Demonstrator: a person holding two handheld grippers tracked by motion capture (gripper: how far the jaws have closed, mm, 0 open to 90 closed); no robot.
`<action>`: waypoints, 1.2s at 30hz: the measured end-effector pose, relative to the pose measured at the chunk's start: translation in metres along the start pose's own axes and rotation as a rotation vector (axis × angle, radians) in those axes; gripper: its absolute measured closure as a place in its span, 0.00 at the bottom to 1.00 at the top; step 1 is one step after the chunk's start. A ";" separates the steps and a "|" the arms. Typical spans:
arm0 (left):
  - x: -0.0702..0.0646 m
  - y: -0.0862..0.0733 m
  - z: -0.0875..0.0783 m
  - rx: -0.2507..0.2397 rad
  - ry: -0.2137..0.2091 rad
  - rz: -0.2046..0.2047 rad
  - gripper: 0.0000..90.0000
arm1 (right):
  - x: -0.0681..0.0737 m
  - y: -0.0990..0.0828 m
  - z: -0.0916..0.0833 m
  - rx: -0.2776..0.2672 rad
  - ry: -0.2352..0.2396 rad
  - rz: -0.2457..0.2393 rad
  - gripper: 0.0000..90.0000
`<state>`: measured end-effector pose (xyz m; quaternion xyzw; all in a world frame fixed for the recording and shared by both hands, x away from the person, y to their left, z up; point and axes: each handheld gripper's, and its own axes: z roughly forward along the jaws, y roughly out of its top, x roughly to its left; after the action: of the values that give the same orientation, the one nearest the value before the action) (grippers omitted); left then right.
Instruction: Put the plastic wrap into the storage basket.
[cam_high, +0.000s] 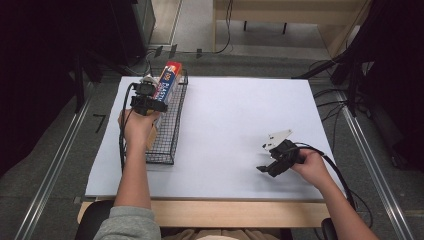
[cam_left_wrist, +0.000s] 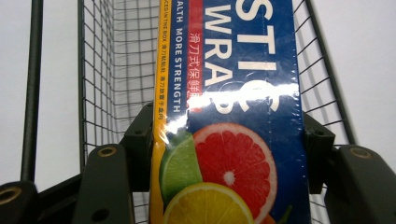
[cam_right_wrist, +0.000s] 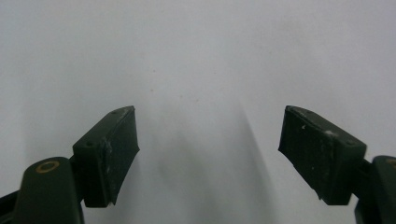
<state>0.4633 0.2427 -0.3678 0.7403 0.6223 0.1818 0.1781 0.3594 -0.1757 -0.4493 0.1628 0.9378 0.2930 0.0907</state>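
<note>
A long blue plastic wrap box (cam_high: 169, 81) with citrus pictures (cam_left_wrist: 233, 121) sits inside a black wire basket (cam_high: 170, 122) at the table's left. My left gripper (cam_high: 146, 102) is shut on the near part of the box, its two black jaws pressed against both sides; in the left gripper view the gripper (cam_left_wrist: 229, 149) holds it above the basket mesh (cam_left_wrist: 116, 70). My right gripper (cam_high: 267, 167) rests low over the white table at the right, jaws wide apart with nothing between them (cam_right_wrist: 208, 156).
The white table top (cam_high: 230, 125) is bare between the basket and the right gripper. Cables (cam_high: 340, 175) trail from both grippers. A wooden front edge (cam_high: 225, 212) borders the table. Dark stands and cables lie beyond the far corners.
</note>
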 end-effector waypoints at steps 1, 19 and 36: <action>0.000 0.000 0.002 0.008 0.000 -0.003 0.44 | 0.000 0.000 0.000 0.000 0.002 -0.001 0.23; -0.005 -0.004 0.027 0.082 -0.042 0.007 0.44 | -0.002 0.000 -0.004 -0.028 -0.009 0.024 0.23; -0.009 -0.005 0.031 0.114 -0.079 0.008 0.41 | -0.001 -0.001 -0.004 -0.026 -0.003 0.018 0.23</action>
<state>0.4726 0.2331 -0.3983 0.7582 0.6213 0.1174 0.1593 0.3594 -0.1788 -0.4465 0.1705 0.9323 0.3056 0.0913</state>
